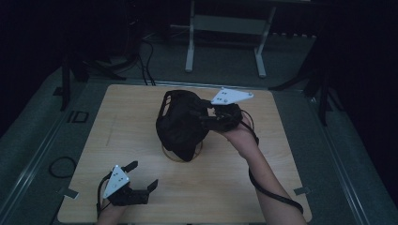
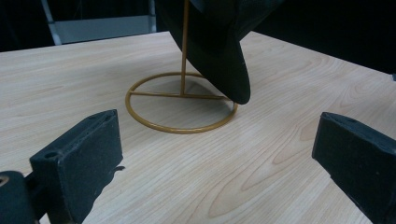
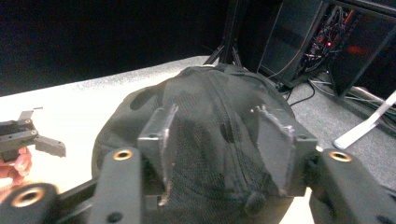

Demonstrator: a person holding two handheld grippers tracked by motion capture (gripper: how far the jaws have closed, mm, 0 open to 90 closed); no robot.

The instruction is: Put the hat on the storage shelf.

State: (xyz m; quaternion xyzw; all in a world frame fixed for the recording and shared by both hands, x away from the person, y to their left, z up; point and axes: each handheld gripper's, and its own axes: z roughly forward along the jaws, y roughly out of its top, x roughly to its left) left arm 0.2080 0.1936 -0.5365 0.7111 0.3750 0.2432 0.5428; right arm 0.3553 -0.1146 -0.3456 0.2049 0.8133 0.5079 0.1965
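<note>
The black cap [image 1: 180,123] sits atop the gold wire stand [image 2: 181,101] at the middle of the wooden table [image 1: 117,136], the right gripper [image 1: 202,116] pinching its mesh crown between both jaws, while the left gripper [image 1: 140,175] rests near the table's front edge, jaws spread and holding nothing.

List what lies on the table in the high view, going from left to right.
Left claw → black cap on its gold wire stand → right claw, pressed against the cap.
</note>
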